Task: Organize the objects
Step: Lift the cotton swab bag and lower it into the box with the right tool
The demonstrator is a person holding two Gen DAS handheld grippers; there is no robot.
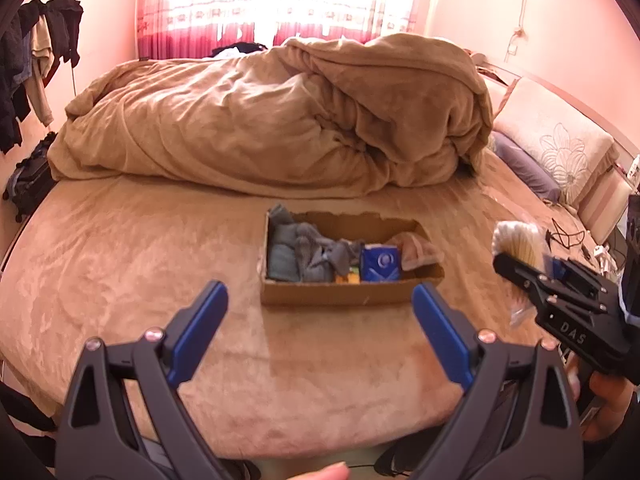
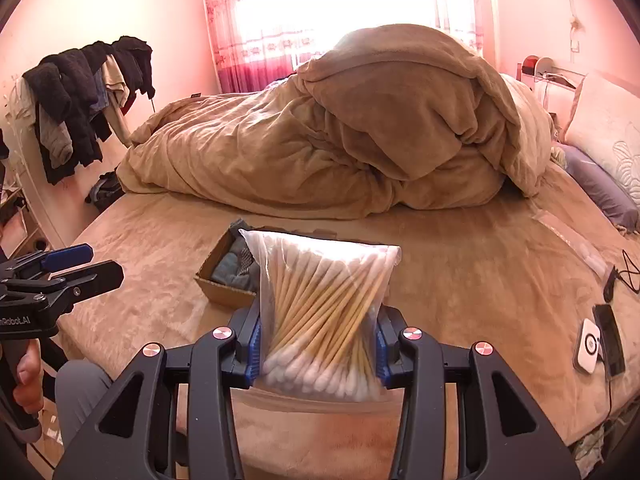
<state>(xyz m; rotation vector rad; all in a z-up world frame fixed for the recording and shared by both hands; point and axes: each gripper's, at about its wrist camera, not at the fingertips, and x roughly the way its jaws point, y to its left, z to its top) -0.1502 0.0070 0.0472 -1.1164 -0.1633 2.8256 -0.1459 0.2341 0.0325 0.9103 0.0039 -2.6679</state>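
Cotton swabs with wooden stems in a clear plastic bag (image 2: 320,316) sit clamped upright in your right gripper (image 2: 318,344), above the tan bedspread (image 2: 480,280). Ahead and slightly left lies the open cardboard box (image 1: 348,296). Your left gripper (image 1: 320,320) is spread wide, empty, facing that box.

We see our left gripper (image 1: 320,300): black angular frame with triangular cut-outs, blue pads (image 1: 202,328), and round pinkish metal screws (image 1: 154,335). Our right gripper (image 2: 318,344) shares this build; its side bears the white letters "DAS". The left one's flank reads "nRobot.AI". Each ends in a dark handle. We wear grey trousers (image 2: 80,396).
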